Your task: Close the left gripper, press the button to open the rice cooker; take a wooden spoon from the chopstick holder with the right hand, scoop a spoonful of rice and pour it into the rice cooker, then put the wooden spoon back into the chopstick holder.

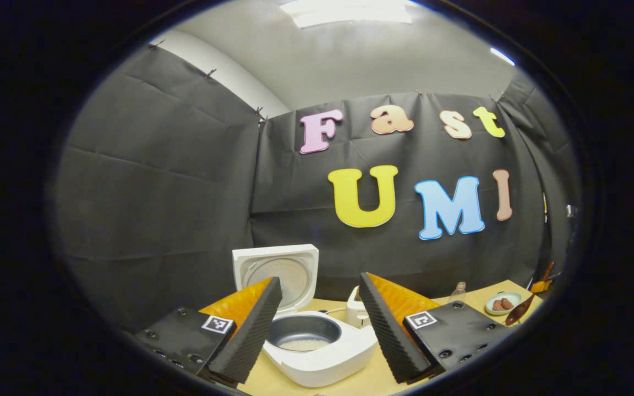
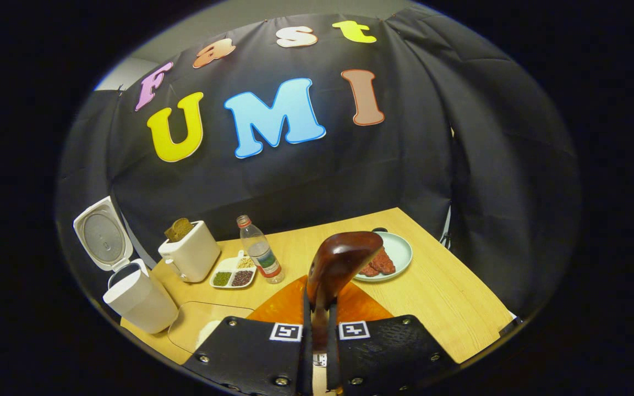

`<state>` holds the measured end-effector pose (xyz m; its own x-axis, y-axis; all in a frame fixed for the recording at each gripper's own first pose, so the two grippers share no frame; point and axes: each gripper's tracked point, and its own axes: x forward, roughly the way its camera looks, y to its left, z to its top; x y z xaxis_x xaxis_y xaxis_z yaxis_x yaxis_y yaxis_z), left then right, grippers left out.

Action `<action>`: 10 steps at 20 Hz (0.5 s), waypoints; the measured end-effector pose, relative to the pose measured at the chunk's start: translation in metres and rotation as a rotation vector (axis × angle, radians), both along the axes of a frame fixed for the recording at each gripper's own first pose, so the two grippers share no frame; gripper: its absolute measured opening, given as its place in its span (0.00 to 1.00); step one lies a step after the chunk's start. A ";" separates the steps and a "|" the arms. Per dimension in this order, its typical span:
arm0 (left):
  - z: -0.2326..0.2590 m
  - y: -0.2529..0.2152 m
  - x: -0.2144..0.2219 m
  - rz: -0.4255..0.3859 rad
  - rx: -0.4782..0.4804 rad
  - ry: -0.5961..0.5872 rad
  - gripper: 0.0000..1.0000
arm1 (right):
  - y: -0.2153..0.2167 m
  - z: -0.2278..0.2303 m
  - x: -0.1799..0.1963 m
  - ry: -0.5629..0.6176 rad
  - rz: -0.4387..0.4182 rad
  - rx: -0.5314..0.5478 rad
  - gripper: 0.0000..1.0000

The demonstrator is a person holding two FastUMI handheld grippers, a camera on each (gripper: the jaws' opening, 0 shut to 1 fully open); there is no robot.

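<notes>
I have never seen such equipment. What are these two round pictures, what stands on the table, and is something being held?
Each picture comes from a camera riding on a hand-held two-finger gripper. In the left gripper view, the left gripper is open above the rice cooker, whose lid stands up. In the right gripper view, the right gripper is shut on a wooden spoon. On the wooden table stand a toaster, a bottle, a divided dish of beans and a plate.
</notes>
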<state>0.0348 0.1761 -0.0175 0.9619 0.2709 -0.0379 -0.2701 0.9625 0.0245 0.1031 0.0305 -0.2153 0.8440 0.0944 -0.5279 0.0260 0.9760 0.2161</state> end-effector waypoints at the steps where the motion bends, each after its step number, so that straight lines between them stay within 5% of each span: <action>1: -0.001 0.005 -0.002 0.002 -0.005 0.003 1.00 | 0.010 0.008 0.001 -0.019 0.016 0.011 0.10; 10: -0.017 0.043 -0.021 0.017 -0.017 0.033 0.98 | 0.096 0.012 0.000 -0.068 0.141 0.055 0.10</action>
<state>0.0136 0.2192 -0.0346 0.9552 0.2865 -0.0738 -0.2860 0.9581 0.0175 0.1036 0.1262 -0.2033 0.8541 0.2418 -0.4604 -0.1270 0.9555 0.2661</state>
